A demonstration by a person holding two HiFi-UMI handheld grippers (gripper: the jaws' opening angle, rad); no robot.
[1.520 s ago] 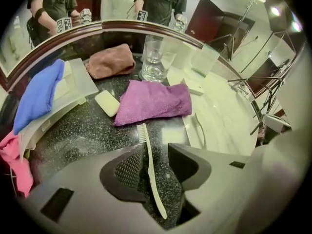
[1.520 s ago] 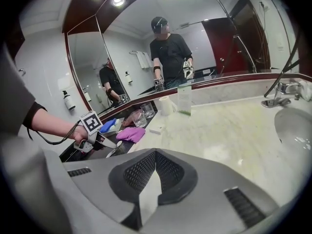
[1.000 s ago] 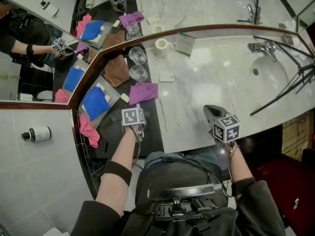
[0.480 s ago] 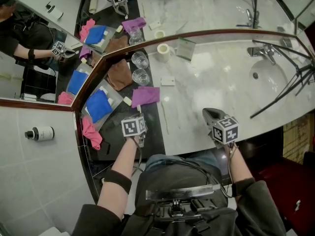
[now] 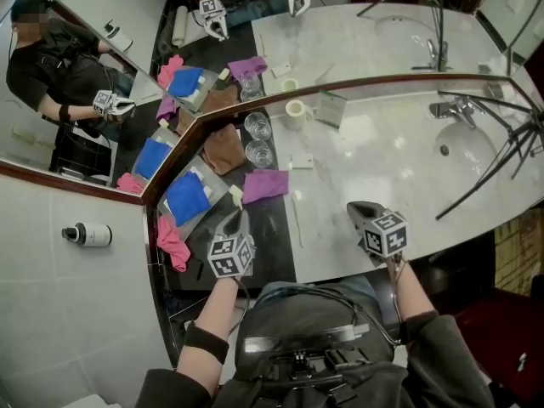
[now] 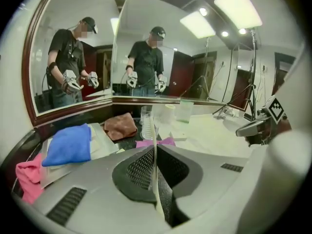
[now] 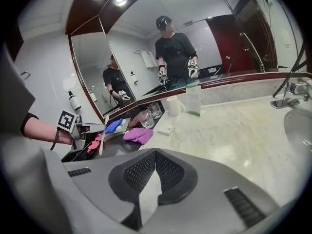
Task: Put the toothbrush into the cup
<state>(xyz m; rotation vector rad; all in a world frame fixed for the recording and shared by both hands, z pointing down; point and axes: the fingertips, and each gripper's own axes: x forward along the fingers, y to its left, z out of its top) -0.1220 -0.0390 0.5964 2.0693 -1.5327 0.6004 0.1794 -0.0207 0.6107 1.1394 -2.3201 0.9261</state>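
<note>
Two grippers are held above a marble counter (image 5: 382,160). The right gripper (image 7: 155,154) is shown with jaws pressed together on nothing; the left gripper (image 6: 155,150) is clamped on the toothbrush (image 6: 154,133). A white cup (image 6: 168,113) is seen well beyond the left jaws, slightly to their right. The thin white toothbrush is gripped upright, poking past the jaw tips

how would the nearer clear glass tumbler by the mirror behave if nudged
Being glass, the nearer clear glass tumbler is probably rigid and breakable. Upright on the smooth dark countertop strip, it would likely slide before tipping. The second tumbler stands close behind, so they may clink.
</note>
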